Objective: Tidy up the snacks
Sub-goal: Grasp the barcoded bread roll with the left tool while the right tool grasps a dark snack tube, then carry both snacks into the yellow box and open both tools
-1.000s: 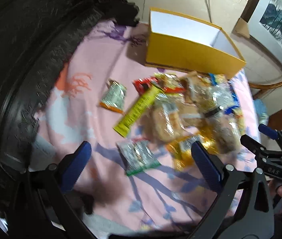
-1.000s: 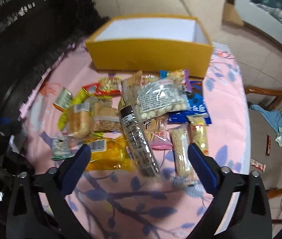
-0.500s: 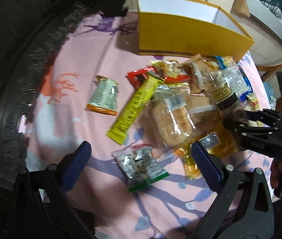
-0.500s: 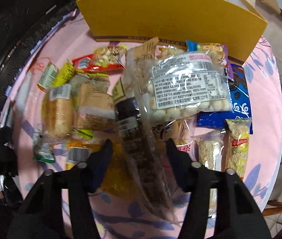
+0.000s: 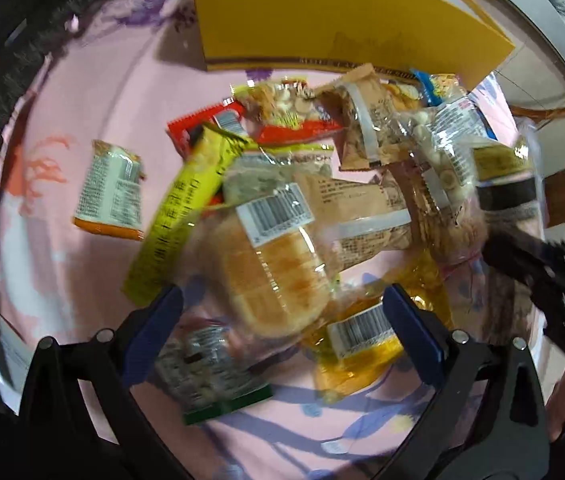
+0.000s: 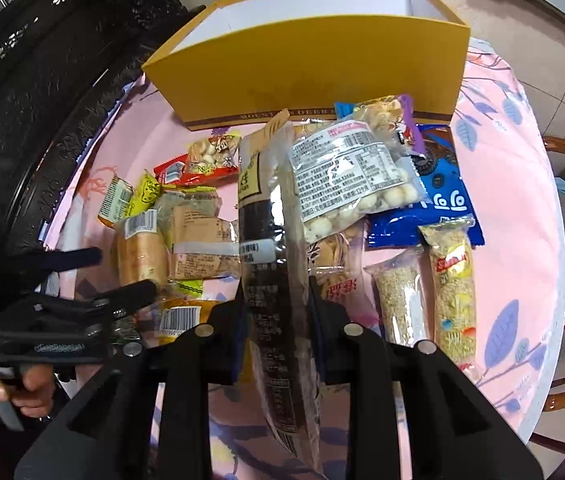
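Since a moment ago, the right gripper has squeezed in on the long dark snack pack and lifted its end up off the pile. Its two tongs are now clamped on the pack, one on each side. The pack sticks out in front, tilted up over the other snacks.

The left gripper has come down closer to the snacks. Its tongs are wide apart, with the bread bun pack between them. They hold nothing.

The snacks lie in a heap on the pink cloth. A clear bag of little white balls sits near the middle, partly on a blue bag. Two grain bars lie side by side on the right. The yellow box stands open just behind the heap.
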Demonstrator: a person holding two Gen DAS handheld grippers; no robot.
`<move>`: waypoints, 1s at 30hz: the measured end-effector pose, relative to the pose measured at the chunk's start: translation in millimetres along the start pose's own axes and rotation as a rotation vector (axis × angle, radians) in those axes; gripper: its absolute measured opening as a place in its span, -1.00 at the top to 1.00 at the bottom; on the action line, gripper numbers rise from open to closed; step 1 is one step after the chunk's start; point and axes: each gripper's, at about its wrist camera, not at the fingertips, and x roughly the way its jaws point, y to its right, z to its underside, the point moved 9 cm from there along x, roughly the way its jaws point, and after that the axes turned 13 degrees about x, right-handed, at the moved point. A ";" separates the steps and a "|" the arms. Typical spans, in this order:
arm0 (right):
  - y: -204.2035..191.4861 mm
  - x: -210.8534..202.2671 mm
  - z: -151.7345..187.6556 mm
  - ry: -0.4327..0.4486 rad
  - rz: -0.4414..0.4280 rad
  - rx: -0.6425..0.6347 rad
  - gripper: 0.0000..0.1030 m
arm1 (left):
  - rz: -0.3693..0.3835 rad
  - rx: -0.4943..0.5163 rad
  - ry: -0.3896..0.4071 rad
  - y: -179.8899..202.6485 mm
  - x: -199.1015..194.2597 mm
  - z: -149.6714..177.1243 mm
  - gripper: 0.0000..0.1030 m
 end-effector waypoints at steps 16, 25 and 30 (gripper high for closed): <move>16.9 -11.1 5.4 0.016 0.030 0.033 0.45 | 0.026 -0.047 -0.075 1.6 22.7 -6.9 -0.06; 10.4 -26.4 2.5 0.036 0.018 0.021 0.45 | 0.073 -0.067 0.024 -7.9 -34.3 -13.2 -0.05; -4.2 -62.3 -34.7 0.129 -0.045 0.016 0.45 | 0.085 -0.047 0.148 -13.2 -84.9 -55.9 -0.05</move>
